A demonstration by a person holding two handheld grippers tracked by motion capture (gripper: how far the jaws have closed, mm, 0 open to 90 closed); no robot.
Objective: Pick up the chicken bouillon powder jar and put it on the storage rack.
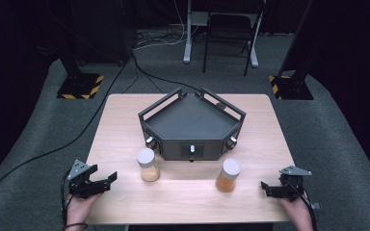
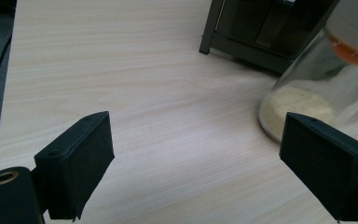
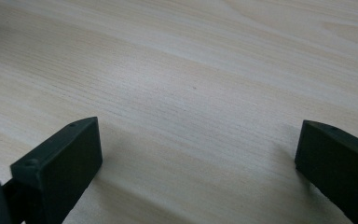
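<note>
We hold the left tool (image 1: 107,179) at the near left corner of the surface (image 1: 188,192), its jaws standing wide with nothing between them. From the left gripper view, the bare wood lies between the two black jaws, and the pale-grain jar (image 2: 317,88) stands just past the right-hand one, apart from it.

In the high view that jar (image 1: 148,164) sits left of the middle, near the front edge of the dark tray (image 1: 192,122), upright with a white lid. The orange-grain jar (image 1: 229,175) stands upright to its right, also white-lidded, a little closer to the near edge of the surface, with a clear gap between the two.

We keep the right tool (image 1: 265,189) at the near right corner, its jaws wide as well and holding nothing; the right gripper view shows plain wood between them. The orange-grain jar is near this tool but not touching it.

The dark tray, angular with raised rails and small knobs on its front faces, sits toward the far middle of the surface.
</note>
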